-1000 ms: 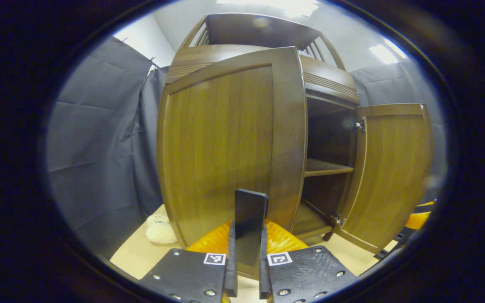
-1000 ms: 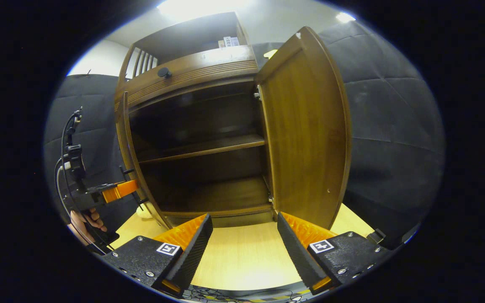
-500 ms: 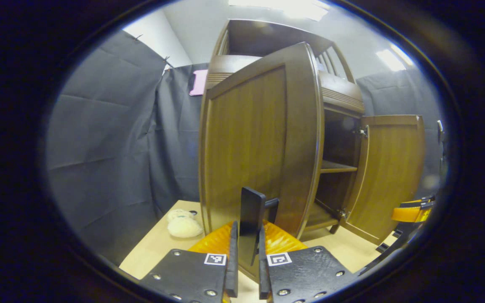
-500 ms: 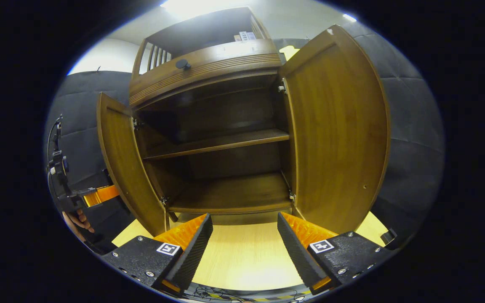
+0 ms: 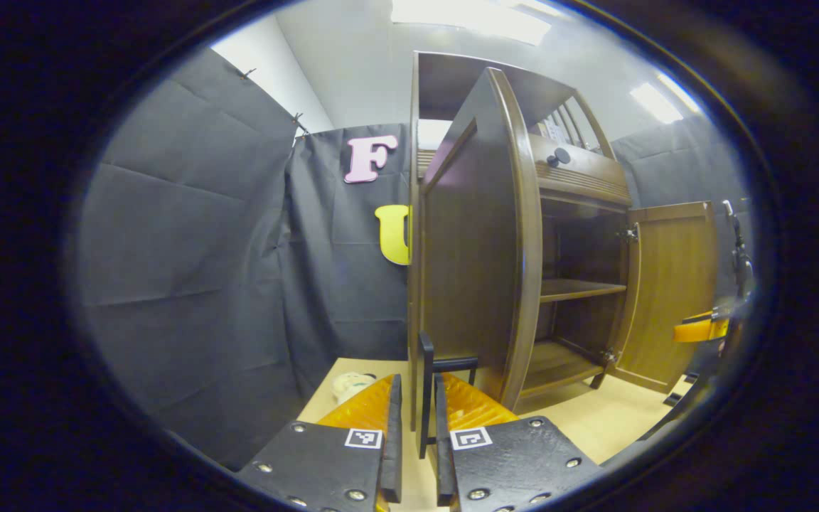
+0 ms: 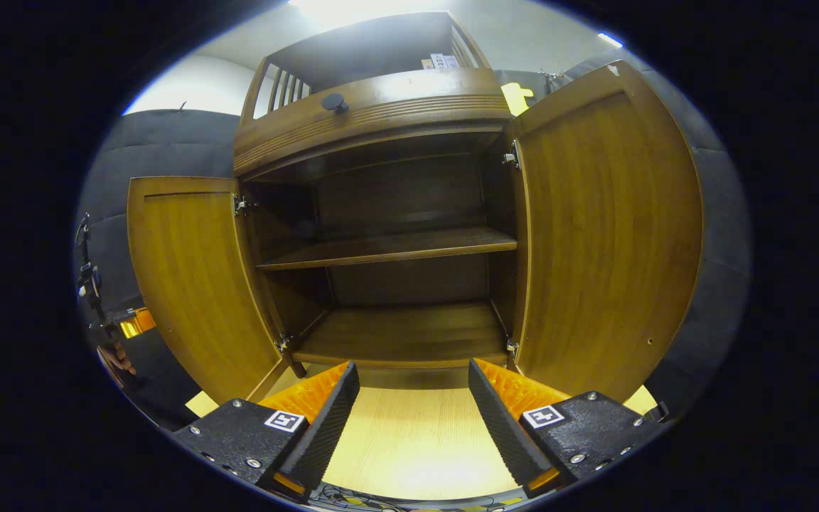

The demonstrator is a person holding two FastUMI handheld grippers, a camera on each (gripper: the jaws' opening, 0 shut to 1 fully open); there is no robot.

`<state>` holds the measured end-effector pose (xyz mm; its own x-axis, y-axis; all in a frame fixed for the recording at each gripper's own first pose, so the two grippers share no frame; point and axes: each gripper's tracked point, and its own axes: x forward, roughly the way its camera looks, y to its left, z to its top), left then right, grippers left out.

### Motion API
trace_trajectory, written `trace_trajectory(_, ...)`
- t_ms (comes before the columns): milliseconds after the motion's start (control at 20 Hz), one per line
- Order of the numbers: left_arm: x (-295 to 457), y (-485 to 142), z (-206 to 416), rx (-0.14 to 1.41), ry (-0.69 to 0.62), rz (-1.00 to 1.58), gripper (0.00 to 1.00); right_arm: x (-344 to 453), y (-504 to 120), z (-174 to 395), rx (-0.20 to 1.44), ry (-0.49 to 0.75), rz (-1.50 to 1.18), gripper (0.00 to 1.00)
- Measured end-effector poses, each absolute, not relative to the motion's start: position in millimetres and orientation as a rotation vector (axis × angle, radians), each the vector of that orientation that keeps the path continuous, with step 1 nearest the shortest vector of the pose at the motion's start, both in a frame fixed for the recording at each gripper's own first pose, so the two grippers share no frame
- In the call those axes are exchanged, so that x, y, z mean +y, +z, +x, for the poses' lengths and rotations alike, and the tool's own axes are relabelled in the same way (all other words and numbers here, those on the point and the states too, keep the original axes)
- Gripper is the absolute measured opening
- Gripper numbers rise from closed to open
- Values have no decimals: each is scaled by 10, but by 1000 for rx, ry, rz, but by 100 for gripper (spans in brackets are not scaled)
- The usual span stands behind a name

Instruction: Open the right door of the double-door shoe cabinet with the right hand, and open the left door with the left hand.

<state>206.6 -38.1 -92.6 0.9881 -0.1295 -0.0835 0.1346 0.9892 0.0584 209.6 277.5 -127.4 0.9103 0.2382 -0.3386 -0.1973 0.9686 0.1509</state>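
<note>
Cabinet (image 6: pixel 381 114): dark wood, 2 doors swung wide. Left hand-held gripper (image 5: pixel 414 405) clamps left door handle (image 5: pixel 425 387); right hand-held gripper (image 6: pixel 413 398) spread wide, empty.

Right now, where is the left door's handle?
In the left gripper view the handle stands bottom centre, clamped between the left gripper fingers, on the swung-open left door.

Left gripper view faces the left door (image 5: pixel 477 242) edge-on, close; right gripper view faces the cabinet interior (image 6: pixel 395 270).
</note>
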Motion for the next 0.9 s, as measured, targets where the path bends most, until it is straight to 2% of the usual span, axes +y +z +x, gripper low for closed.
trace_trajectory(50,-213,-929,2074,82,-120,77,27,2779,-1256,2132,362,224,101,92)
trace_trajectory(100,-133,-931,2081,84,-136,64,27,2769,-1225,2165,357,217,81,96)
trace_trajectory(150,-88,-911,2106,85,-149,48,27,2757,-1174,2204,348,213,63,96)
trace_trajectory(250,-78,-928,2067,90,-182,39,21,2776,-1045,2273,325,214,41,92)
trace_trajectory(350,-56,-944,1982,103,-170,79,12,2785,-943,2322,309,223,23,95)
trace_trajectory(500,-42,-924,1711,128,-102,137,14,2725,-794,2336,278,229,33,96)
trace_trajectory(550,-57,-907,1587,139,-72,144,13,2687,-732,2320,265,230,41,92)
trace_trajectory(650,-32,-876,1313,164,24,131,19,2538,-653,2299,250,214,36,92)
trace_trajectory(800,-81,-761,880,149,223,36,68,2266,-667,2234,286,189,25,96)
trace_trajectory(900,-164,-640,662,105,324,8,100,2147,-614,2144,289,206,46,92)
